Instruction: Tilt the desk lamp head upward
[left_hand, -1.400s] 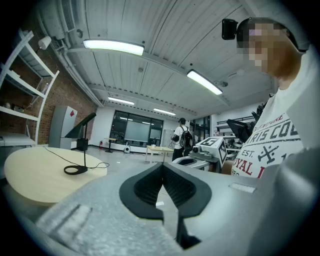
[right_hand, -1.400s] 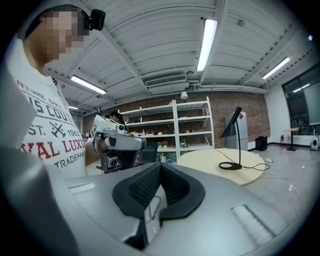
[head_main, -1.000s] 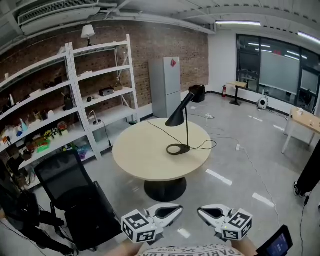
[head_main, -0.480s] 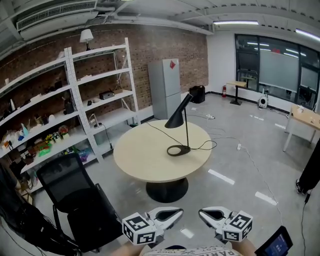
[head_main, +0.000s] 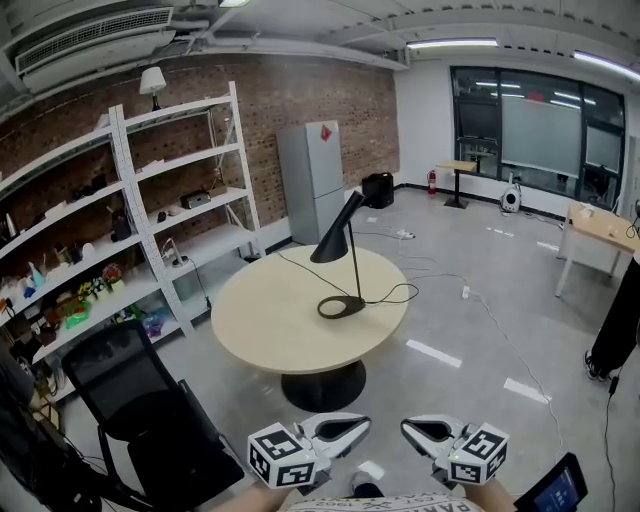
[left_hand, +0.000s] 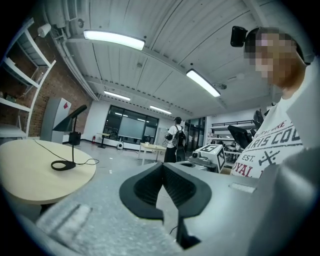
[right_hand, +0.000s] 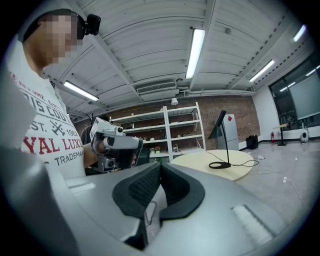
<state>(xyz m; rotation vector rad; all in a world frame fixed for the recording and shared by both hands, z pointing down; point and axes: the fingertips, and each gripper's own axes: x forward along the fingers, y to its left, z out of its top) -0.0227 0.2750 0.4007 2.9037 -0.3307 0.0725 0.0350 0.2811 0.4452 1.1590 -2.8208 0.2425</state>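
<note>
A black desk lamp (head_main: 349, 262) stands on the round beige table (head_main: 270, 325), its cone head (head_main: 333, 239) angled down to the left and its ring base (head_main: 341, 306) near the table's right side. A black cord runs from the base off the table. Both grippers hang low in the head view, far from the table. My left gripper (head_main: 360, 427) and right gripper (head_main: 409, 429) are both shut with nothing between the pads. The lamp (left_hand: 71, 138) shows far off in the left gripper view, and the lamp (right_hand: 223, 138) shows small in the right gripper view.
A black office chair (head_main: 135, 400) stands left of me, before the table. White shelves (head_main: 150, 215) with clutter line the brick wall, with a grey fridge (head_main: 312, 180) beside them. Cables lie on the floor (head_main: 480, 310). A person (left_hand: 175, 143) stands far back.
The head view has drifted, so the table and lamp sit slightly further left in the frame. The lamp head's tilt is the same and both grippers stay shut in place.
</note>
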